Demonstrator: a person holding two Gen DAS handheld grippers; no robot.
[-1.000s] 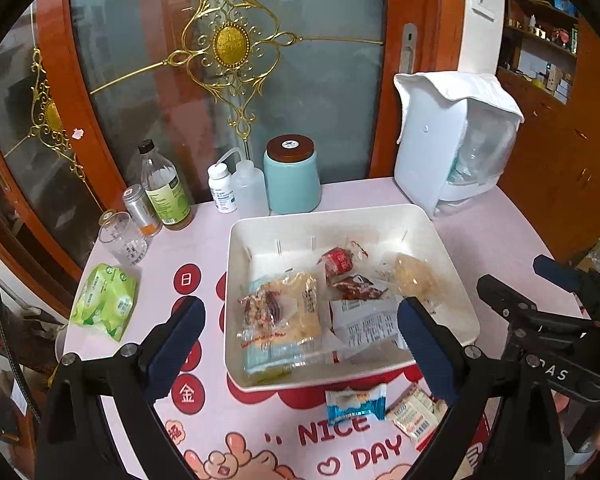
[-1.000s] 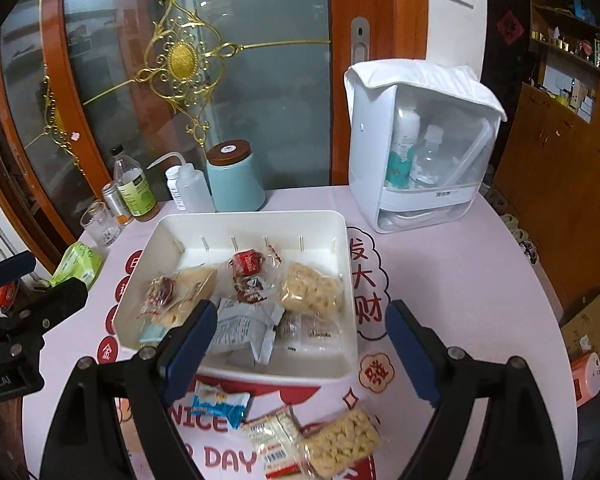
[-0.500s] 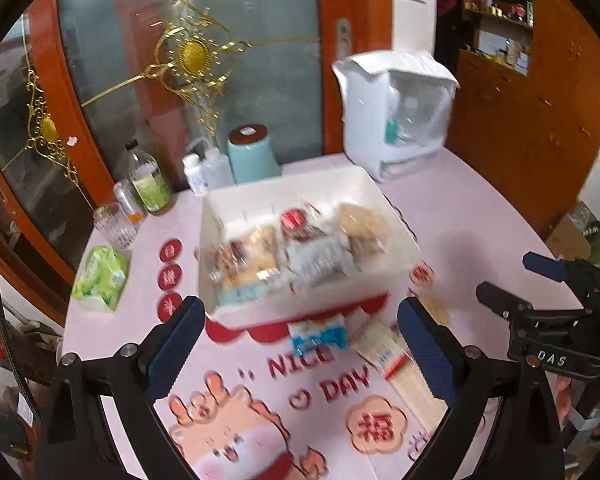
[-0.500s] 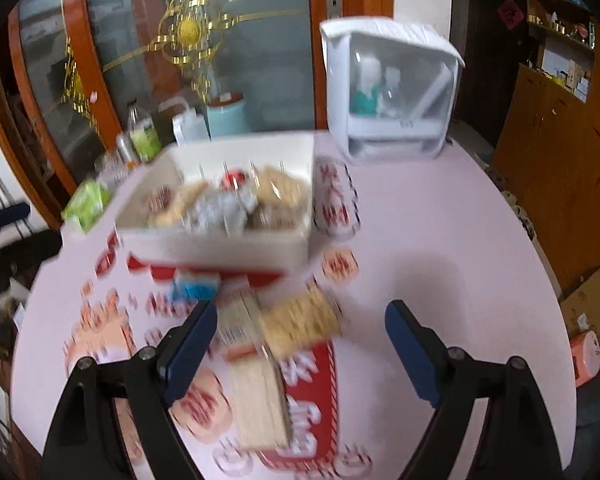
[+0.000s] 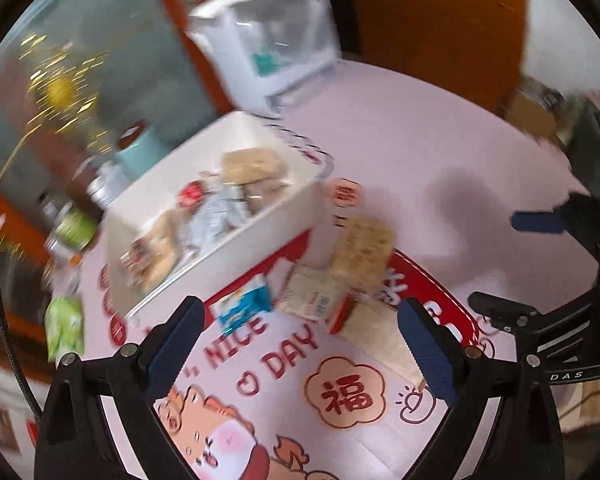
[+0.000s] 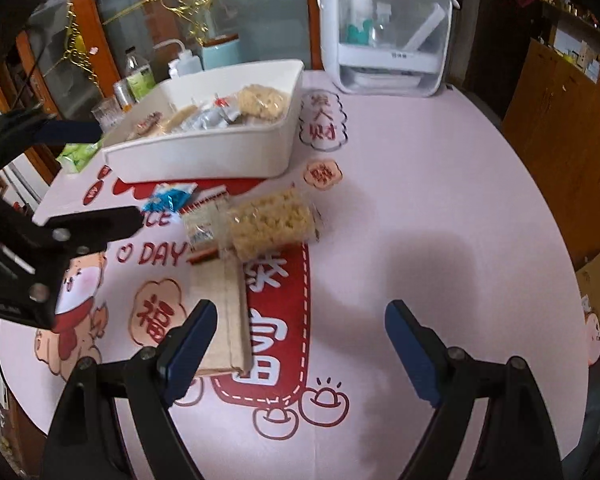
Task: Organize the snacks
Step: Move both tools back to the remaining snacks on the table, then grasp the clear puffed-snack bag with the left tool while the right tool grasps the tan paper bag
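Observation:
A white tray (image 6: 204, 160) holds several wrapped snacks; it also shows in the left wrist view (image 5: 276, 220). In front of it on the table lie a blue packet (image 6: 168, 199) (image 5: 242, 306), a cracker packet (image 6: 204, 222) (image 5: 312, 296), a puffed-rice cake pack (image 6: 272, 224) (image 5: 362, 254) and a long tan packet (image 6: 222, 304) (image 5: 380, 336). My left gripper (image 5: 300, 344) is open and empty, above the loose snacks. My right gripper (image 6: 300, 340) is open and empty, its left finger beside the tan packet.
A white dispenser box (image 6: 388, 32) stands at the back right. A teal canister (image 6: 220, 54), bottles (image 6: 140, 76) and a glass (image 6: 108, 114) stand behind the tray. A green packet (image 6: 78, 154) lies at the left table edge. Wooden cabinets (image 6: 560, 100) are on the right.
Both grippers have pulled back from the tray and tilted down, so the loose snacks in front of the tray are now in full view. Both stay open and empty.

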